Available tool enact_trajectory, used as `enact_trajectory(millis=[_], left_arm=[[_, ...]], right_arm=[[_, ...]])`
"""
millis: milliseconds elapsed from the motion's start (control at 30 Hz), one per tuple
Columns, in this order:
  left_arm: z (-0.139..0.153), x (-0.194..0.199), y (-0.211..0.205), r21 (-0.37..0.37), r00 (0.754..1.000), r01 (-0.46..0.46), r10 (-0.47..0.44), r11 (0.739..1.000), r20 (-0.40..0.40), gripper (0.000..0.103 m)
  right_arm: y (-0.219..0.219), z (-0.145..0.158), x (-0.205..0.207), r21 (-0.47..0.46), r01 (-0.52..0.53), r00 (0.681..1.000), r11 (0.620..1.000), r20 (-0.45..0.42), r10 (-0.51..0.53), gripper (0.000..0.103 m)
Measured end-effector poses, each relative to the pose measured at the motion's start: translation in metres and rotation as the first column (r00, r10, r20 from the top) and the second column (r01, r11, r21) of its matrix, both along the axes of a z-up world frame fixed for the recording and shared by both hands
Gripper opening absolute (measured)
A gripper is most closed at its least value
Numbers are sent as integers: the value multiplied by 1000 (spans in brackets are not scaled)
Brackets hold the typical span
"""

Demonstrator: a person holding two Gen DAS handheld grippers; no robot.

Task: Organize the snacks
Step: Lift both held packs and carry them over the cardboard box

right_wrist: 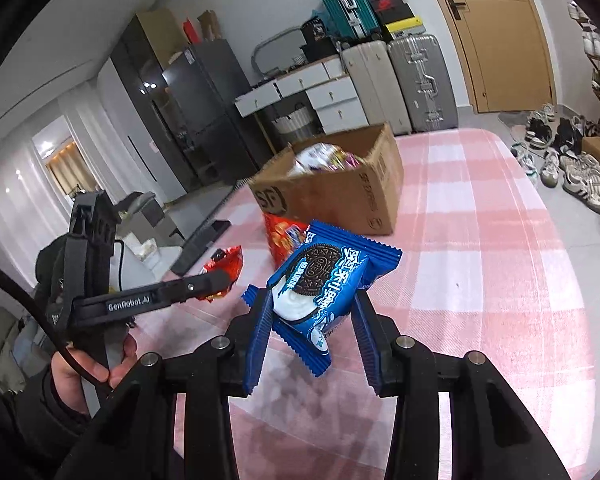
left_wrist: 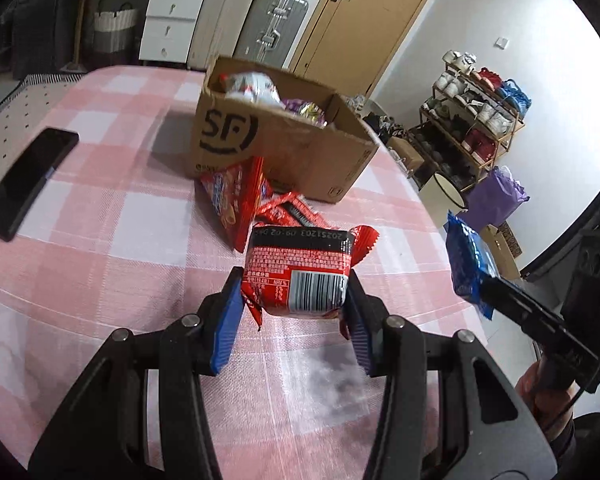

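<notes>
Your left gripper [left_wrist: 296, 304] clamps a red snack pack [left_wrist: 300, 272] above the pink checked table [left_wrist: 112, 224]. Your right gripper [right_wrist: 312, 320] clamps a blue cookie pack [right_wrist: 320, 284], short of the cardboard box [right_wrist: 340, 196].

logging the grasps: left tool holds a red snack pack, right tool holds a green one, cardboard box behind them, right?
Not quite. The right tool holds a blue cookie pack, not green, as the right wrist view shows. The left tool does hold the red snack pack, with the cardboard box behind.

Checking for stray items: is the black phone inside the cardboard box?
No, the phone lies on the checked tablecloth, apart from the box.
</notes>
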State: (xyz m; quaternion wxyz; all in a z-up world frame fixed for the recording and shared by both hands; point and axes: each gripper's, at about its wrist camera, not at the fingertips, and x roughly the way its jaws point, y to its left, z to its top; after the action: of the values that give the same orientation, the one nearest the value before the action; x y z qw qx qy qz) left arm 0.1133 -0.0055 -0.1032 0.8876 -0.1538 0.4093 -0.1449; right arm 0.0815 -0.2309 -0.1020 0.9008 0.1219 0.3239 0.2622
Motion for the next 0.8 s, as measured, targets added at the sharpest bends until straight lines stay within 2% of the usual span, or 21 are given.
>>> enact_trajectory(millis=[100,267,467,533,633,800], left_arm=[[24,-8,5,-2,999,15,-15,1000,35,45],[72,-14,16,-60,996,48,-43,997,83,45],[138,-17,21,-21,983,65,-61,998,176,45],[157,-13,22,-23,980,78,-72,997,183,45],[183,-2,26,-65,979,103,-90,993,184,45],[222,21,26,-13,970,92,-87,996,227,45]], right_arm=[[5,20,-3,-1,-12,999,1000,35,12,40],[10,58,1,43,-36,996,998,82,33,40],[22,121,9,21,-83,980,996,183,78,40],[27,141,15,20,-111,973,994,208,104,40],[31,168,25,15,-131,965,991,231,124,40],[34,200,50,-8,-127,961,992,248,125,40]])
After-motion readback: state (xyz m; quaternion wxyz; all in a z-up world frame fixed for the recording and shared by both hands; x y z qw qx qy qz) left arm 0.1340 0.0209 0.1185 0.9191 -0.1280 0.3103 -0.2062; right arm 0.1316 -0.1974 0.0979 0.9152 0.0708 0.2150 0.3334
